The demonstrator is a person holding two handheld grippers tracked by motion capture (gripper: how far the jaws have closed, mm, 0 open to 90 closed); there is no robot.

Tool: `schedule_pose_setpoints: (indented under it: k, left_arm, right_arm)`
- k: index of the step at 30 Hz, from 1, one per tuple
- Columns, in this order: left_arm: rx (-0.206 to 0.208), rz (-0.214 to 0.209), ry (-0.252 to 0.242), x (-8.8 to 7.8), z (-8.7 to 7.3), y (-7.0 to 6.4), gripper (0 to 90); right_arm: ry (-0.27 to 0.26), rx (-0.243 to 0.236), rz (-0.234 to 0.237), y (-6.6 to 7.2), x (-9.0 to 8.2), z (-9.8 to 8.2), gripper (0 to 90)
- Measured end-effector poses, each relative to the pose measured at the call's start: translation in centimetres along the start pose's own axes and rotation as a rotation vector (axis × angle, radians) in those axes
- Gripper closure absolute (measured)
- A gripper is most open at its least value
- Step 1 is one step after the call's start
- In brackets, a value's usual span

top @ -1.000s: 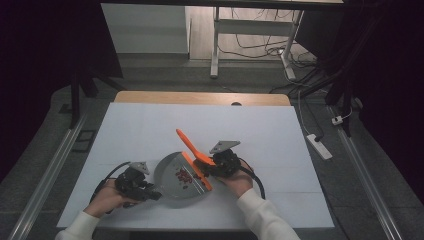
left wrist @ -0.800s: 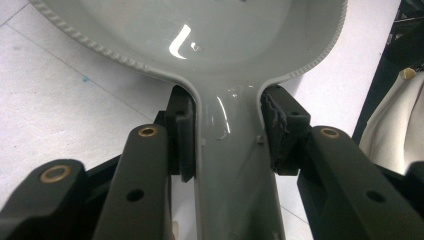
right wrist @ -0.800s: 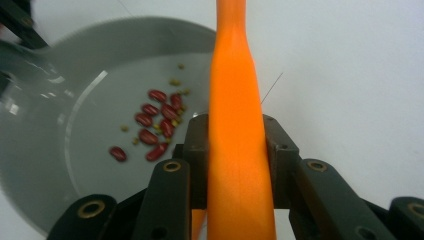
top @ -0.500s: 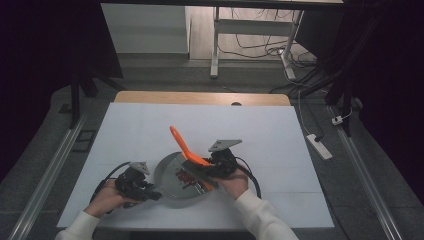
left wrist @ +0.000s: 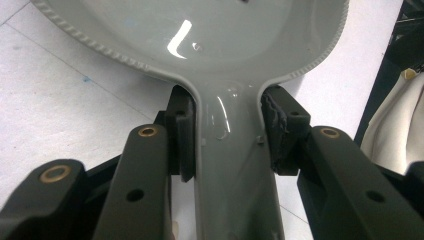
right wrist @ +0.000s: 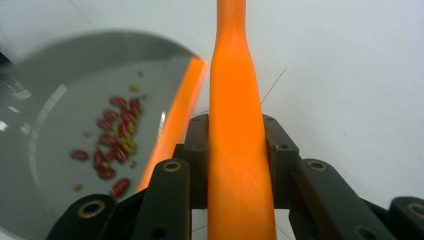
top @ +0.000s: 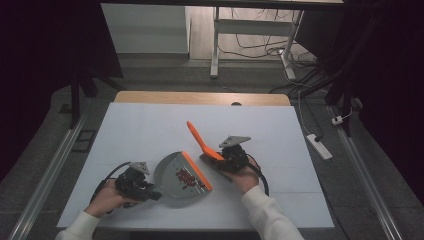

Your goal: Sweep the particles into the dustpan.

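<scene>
Two grippers, both clamped. Left gripper (top: 134,183), at about seven o'clock on the table in the high view, closed on the grey handle of the dustpan (top: 172,176); in the left gripper view, both black pads pressed flat against the handle's sides (left wrist: 230,165), just below where the neck widens into the pan. Right gripper (top: 231,159), at roughly five o'clock from the table's centre, shut on the orange brush handle (top: 200,140); in the right gripper view, handle (right wrist: 235,150) squeezed between the two pads and running straight up toward twelve o'clock, narrowing to a slim neck.

Dustpan: glossy grey plastic, rounded at the back, with a ribbed rim in the left gripper view (left wrist: 105,50) and a bright orange strip along its straight front lip (top: 196,170). Flat on the white table cover (top: 150,125), lip facing three o'clock, toward the brush. Inside, near the lip, a small heap of dark red beans (top: 184,176) mixed with tiny yellow grains; in the right gripper view, beans (right wrist: 112,145) scattered loosely at nine o'clock from the handle.

Brush: orange handle tilted up toward eleven o'clock in the high view, dark head (top: 210,161) low on the table, just beside the pan's orange lip.

Beyond the cover, at twelve o'clock, a bare strip of wooden tabletop (top: 200,97).
</scene>
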State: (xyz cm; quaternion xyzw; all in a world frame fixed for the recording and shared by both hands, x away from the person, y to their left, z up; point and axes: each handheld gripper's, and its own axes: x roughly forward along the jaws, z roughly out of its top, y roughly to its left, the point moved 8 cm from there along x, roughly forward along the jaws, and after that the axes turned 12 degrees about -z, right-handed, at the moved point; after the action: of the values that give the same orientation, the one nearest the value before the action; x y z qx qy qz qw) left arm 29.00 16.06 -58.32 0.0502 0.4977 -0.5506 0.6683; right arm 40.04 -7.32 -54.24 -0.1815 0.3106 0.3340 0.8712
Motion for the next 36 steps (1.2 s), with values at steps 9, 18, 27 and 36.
schedule_pose_setpoints:
  k: [9, 18, 27, 36]
  left_arm:
    - [0.0, -0.002, -0.001, 0.1, 0.0, 0.0, 61.9]
    - [-0.001, -0.004, 0.0, 0.1, 0.0, 0.0, 61.9]
    - [-0.001, -0.002, -0.001, 0.0, 0.0, 0.0, 61.9]
    - [0.0, -0.002, -0.001, 0.0, 0.0, 0.0, 61.9]
  right_arm:
    - [0.0, 0.026, 0.057, 1.3, 0.5, -0.3, 70.0]
    - [-0.104, 0.025, 0.081, 1.7, -1.5, 2.3, 70.0]
    - [-0.085, 0.105, -0.079, -4.6, -2.0, 0.7, 70.0]
    - [-0.114, 0.2, -0.132, -8.7, -3.4, 0.2, 70.0]
